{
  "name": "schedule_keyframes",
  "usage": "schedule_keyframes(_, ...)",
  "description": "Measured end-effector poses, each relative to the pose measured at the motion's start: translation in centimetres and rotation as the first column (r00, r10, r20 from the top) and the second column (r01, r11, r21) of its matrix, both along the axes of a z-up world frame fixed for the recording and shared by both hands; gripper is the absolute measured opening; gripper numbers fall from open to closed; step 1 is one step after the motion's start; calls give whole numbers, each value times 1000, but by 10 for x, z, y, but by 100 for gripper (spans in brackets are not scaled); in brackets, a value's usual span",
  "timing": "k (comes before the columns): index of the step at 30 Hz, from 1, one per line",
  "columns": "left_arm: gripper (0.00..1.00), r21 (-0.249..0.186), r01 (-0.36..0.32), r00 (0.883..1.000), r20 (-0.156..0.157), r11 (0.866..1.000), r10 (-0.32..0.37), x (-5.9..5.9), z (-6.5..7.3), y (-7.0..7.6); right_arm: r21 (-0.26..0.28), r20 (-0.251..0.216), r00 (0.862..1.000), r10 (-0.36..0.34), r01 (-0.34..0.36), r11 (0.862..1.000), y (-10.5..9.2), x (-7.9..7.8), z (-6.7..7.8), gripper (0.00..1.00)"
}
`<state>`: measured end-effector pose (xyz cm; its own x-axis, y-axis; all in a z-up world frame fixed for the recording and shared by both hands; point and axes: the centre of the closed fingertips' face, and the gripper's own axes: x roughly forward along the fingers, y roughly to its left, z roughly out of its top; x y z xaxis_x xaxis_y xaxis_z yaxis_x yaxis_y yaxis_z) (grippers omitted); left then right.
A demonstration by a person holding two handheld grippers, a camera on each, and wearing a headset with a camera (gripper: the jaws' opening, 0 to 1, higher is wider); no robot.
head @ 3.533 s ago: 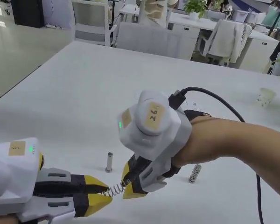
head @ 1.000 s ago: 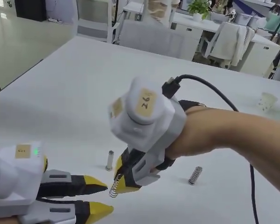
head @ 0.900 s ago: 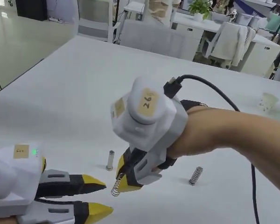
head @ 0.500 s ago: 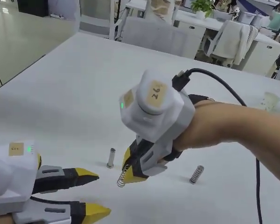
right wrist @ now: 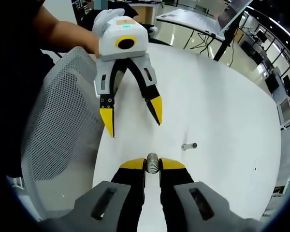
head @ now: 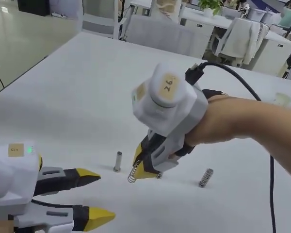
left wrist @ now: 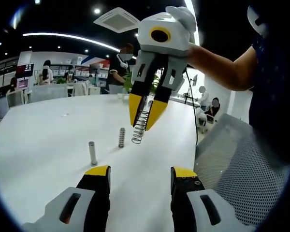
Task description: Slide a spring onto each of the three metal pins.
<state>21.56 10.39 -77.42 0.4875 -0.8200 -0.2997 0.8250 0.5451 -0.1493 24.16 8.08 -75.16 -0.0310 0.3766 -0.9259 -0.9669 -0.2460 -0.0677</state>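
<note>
Nearest us, our left gripper (head: pixel 105 195) hung short of the pin (head: pixel 118 161), jaws apart, empty. Just right of the pin, our right gripper (head: pixel 143 170) pinched the spring (head: pixel 132 174) by its upper coils, lower end hanging loose. Light and floppy, we judged: it would bend off-line, so a hold nearer the leading end suited. Farther right of the pin, a second spring (head: pixel 205 177) stood upright.

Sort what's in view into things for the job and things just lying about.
For the job:
- spring clamped in the right gripper
- bare metal pin
- second spring standing upright on the table
- left gripper, open

Just lying about:
- mesh chair
- chairs beyond the table
- potted plant
</note>
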Motion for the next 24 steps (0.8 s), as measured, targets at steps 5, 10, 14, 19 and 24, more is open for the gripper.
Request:
schedule_keyframes(5,44,4,-4,1000,3,1000,4,0,2,7,-2,8,1000,-9,9,1000,4,8,1,8)
schedule_keyframes(10,45,12,-7,1000,5,1000,7,4,3,17,3,14,1000,-17,17,1000,9,15,3,8)
schedule_keyframes(14,45,12,-8,1000,5,1000,8,7,2,21,3,20,999,-28,28,1000,12,23,4,8)
schedule_keyframes(19,45,8,-3,1000,5,1000,3,10,1,20,1,29,999,-40,40,999,12,32,6,8)
schedule_keyframes(24,46,-1,-2,1000,2,1000,2,12,-1,18,-2,37,998,-53,53,999,13,42,6,8)
